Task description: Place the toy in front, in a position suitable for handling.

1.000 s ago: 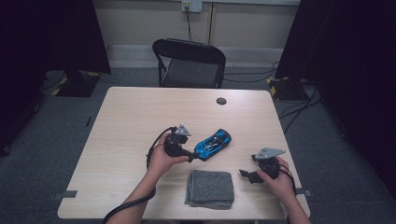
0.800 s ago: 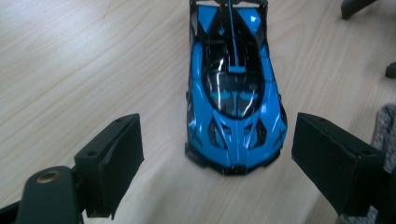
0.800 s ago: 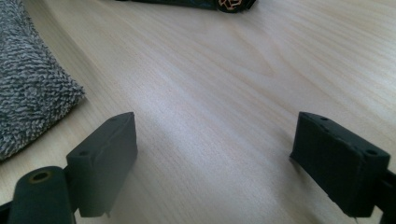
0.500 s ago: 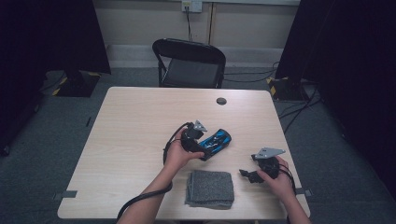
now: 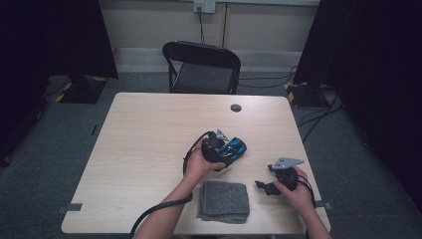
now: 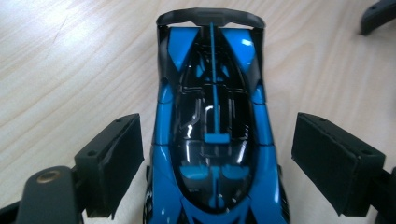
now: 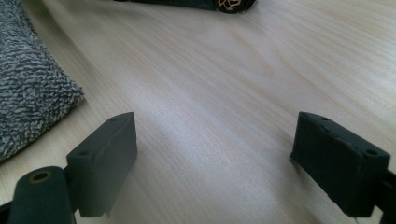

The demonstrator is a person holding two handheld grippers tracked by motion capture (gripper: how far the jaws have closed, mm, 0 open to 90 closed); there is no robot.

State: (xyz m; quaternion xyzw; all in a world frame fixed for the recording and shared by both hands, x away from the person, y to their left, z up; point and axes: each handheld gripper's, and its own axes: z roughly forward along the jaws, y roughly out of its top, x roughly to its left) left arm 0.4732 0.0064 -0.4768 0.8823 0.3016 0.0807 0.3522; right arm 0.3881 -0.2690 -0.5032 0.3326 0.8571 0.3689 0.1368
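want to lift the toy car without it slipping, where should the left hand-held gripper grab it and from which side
Grip the toy car across its narrow middle, one jaw on each flank, coming along its length from above. The body pinches in there and the flanks run near parallel, while the canopy is glossy and rounded. The left hand-held gripper already straddles that waist, open, jaws apart from the sides. Probably just close.

Dim, dark-edged room with the table [image 5: 149,149] evenly lit; close views sharp, soft shadows, slight glare.
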